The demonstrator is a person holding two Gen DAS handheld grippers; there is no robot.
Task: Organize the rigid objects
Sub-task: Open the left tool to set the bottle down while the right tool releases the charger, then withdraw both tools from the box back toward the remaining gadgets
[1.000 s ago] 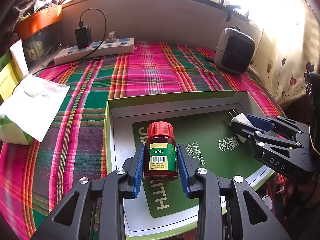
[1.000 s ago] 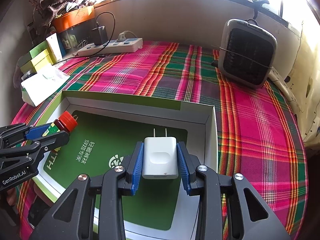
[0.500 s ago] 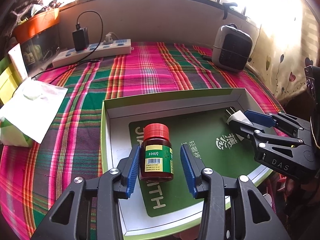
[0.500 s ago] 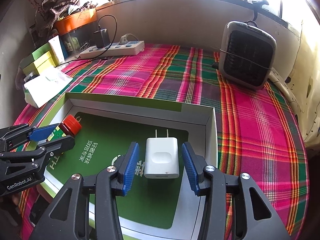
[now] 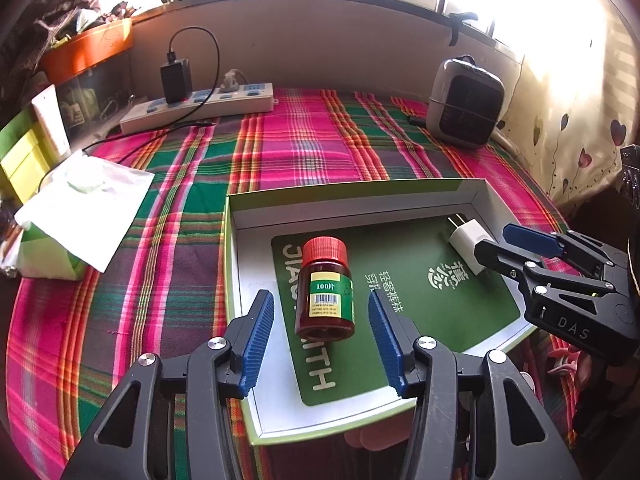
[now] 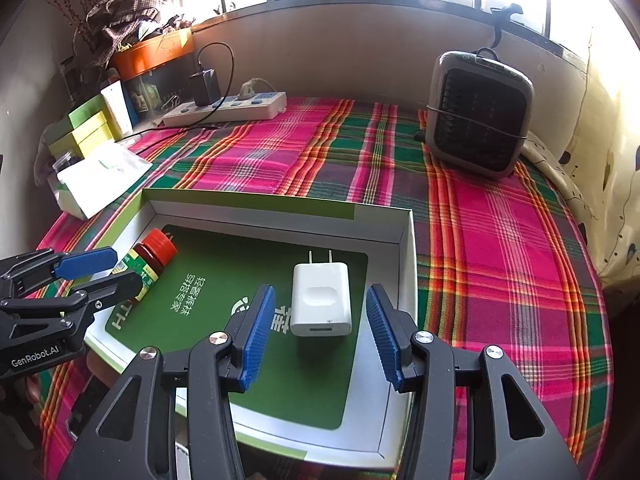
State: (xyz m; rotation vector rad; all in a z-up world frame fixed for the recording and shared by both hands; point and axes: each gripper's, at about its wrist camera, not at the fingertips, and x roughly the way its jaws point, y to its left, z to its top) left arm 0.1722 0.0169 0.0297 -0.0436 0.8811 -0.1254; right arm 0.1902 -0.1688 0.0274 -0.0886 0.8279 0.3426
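Surface: plaid cloth (image 5: 280,152) in pink, green and orange was spread over the whole table, below a bright window.
Box: shallow white box (image 5: 236,264) with a green printed insert was found at the near centre.
Bottle: red-capped pill bottle (image 5: 325,290) was seen upright in the box's left half.
Charger: white plug charger (image 6: 321,300) was laid flat in the right half, prongs pointing far.
Left gripper (image 5: 322,338): jaws were noted opening, bottle between the pads but untouched.
Right gripper (image 6: 320,334): jaws were parted, clear of the charger on both sides.
Background: power strip (image 5: 200,106) far left, small heater (image 6: 478,114) far right.
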